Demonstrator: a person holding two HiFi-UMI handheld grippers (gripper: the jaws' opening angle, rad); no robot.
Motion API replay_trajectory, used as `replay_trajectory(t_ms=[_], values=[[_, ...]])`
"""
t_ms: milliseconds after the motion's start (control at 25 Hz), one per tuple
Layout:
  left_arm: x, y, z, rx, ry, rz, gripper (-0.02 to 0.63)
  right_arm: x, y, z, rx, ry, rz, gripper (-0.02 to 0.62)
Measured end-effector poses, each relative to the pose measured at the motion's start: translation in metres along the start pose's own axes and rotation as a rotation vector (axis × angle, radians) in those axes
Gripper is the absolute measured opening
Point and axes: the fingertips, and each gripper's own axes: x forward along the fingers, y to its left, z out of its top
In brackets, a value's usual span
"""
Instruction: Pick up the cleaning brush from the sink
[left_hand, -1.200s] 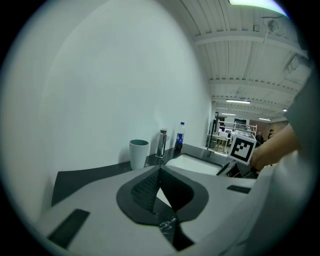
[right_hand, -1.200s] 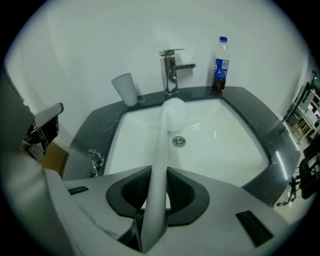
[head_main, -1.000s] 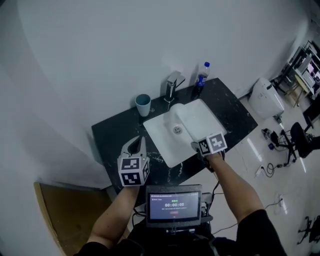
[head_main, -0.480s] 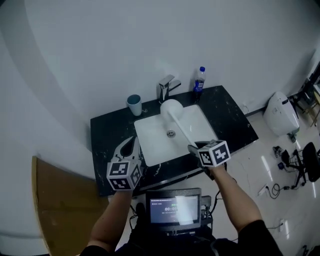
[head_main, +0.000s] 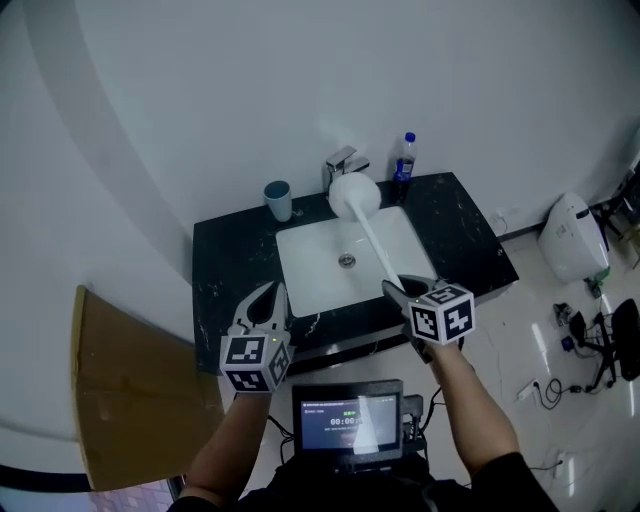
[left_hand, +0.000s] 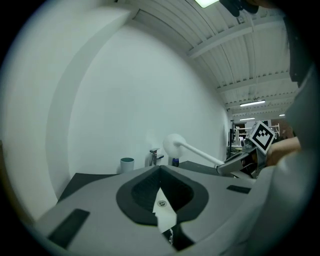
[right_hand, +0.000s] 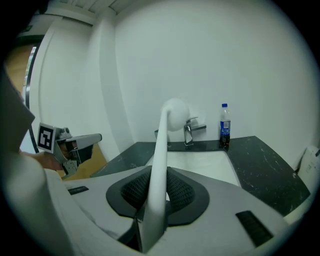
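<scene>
At the sink (head_main: 308, 282), right gripper (head_main: 392, 287) fingers pinching cleaning brush (head_main: 368, 232), left gripper (head_main: 270, 290) fingers together

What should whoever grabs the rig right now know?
Right tongs: shut on the handle end of the cleaning brush, which is lifted with its head up by the faucet.
Left tongs: shut, nothing in them, over the counter left of the sink.
Done: brush is out of the sink.
Left: nothing but keeping the grip.
</scene>
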Motion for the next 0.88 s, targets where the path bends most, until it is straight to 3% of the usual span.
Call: replay_trajectory(t_ms=[320,720,880], values=[[-0.036,-0.035,-0.002,-0.017,-0.043,0.043,0.005,-0.055,0.01,0.007,-0.044,-0.159,-0.007,0.067],[-0.068,-0.16,0.006,-0.032,-0.089,0.187,0.005,-0.169,-0.035,-0.006,-0.153,-0.302,0.082,0.067],[-0.082,-0.196,0.005,-0.028,-0.071,0.194,0.005,-0.203,-0.039,-0.009,-0.137,-0.365,0.101,0.067]])
